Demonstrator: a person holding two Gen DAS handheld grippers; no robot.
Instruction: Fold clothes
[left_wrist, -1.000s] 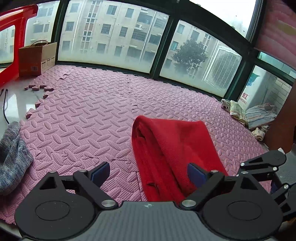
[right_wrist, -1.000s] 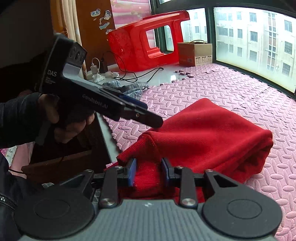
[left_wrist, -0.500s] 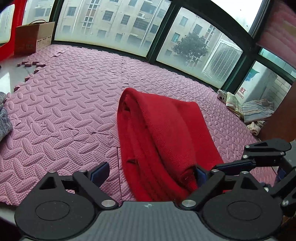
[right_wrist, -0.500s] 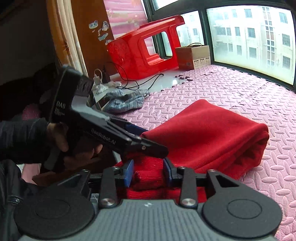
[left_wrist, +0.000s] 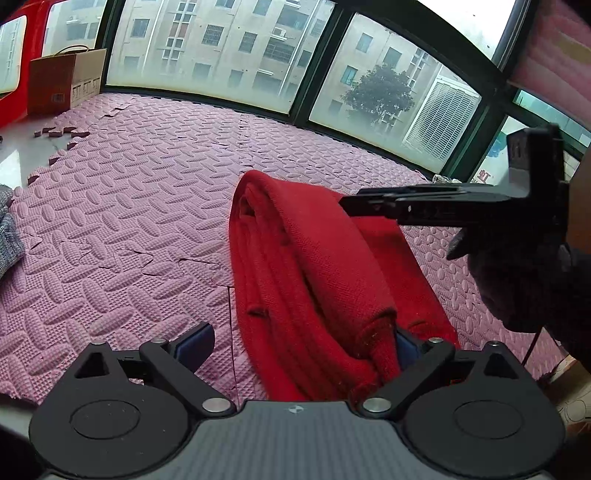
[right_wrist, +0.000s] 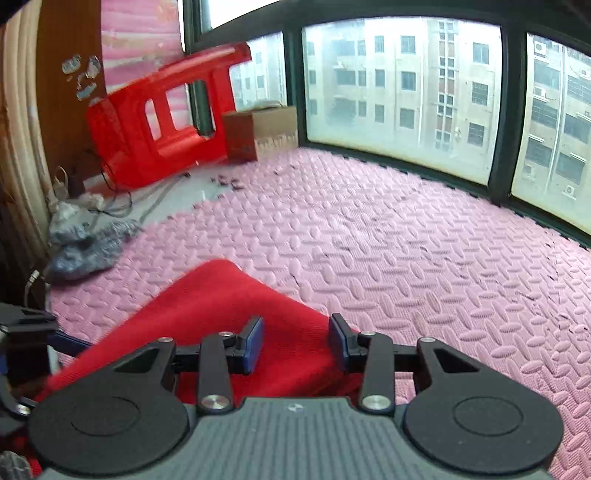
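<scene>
A folded red knit garment (left_wrist: 295, 266) lies on the pink foam mat (left_wrist: 129, 221). My left gripper (left_wrist: 299, 345) is open wide at its near end, and a fold of the cloth rests against the right pad (left_wrist: 404, 347). The left pad stands clear over the mat. My right gripper (right_wrist: 295, 341) hovers above the garment (right_wrist: 221, 306); its jaws are opening and the pads press on nothing. From the left wrist view the right gripper (left_wrist: 354, 203) reaches in side-on over the garment, held by a dark-gloved hand (left_wrist: 517, 280).
A grey knit garment (right_wrist: 85, 247) lies at the mat's left edge by cables (right_wrist: 122, 206). A red plastic stool (right_wrist: 159, 118) and a cardboard box (right_wrist: 258, 133) stand by the windows. Loose foam bits (left_wrist: 62, 131) lie nearby. Mat stretches toward the windows.
My right gripper let go of the red garment's corner, widened its jaws and swung away above the cloth. The left gripper sank slightly and stayed open.
</scene>
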